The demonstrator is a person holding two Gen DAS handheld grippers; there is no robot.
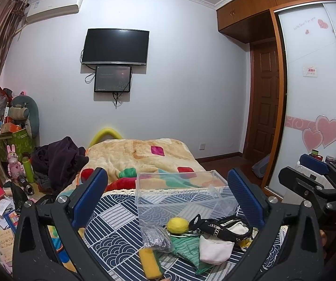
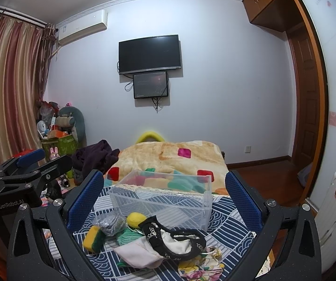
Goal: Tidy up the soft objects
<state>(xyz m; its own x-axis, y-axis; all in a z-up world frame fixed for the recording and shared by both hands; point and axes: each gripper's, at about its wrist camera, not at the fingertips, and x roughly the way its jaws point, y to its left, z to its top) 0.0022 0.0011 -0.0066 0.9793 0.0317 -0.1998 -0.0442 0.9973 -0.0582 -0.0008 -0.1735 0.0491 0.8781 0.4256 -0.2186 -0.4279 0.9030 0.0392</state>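
We hold both tools up over the near end of the bed, each with its jaws spread wide and nothing between them. The left tool frames the clear plastic box, which stands just ahead of its fingertips on the blue patterned cover. The right tool frames the same box from a little to the side.

Nearer to us than the box, between the fingers of each tool, lies the heap of soft things. A yellow ball sits touching the front wall of the box. Just to its left is a silvery mesh scrubber, and nearer still a yellow sponge with a green edge. A green cloth lies under the middle of the heap, a white cloth rests on it, and a black lace piece curls across the top. From the right tool we also see a floral cloth at the near right edge of the heap.

Beyond the box the orange blanket covers the far half of the bed.
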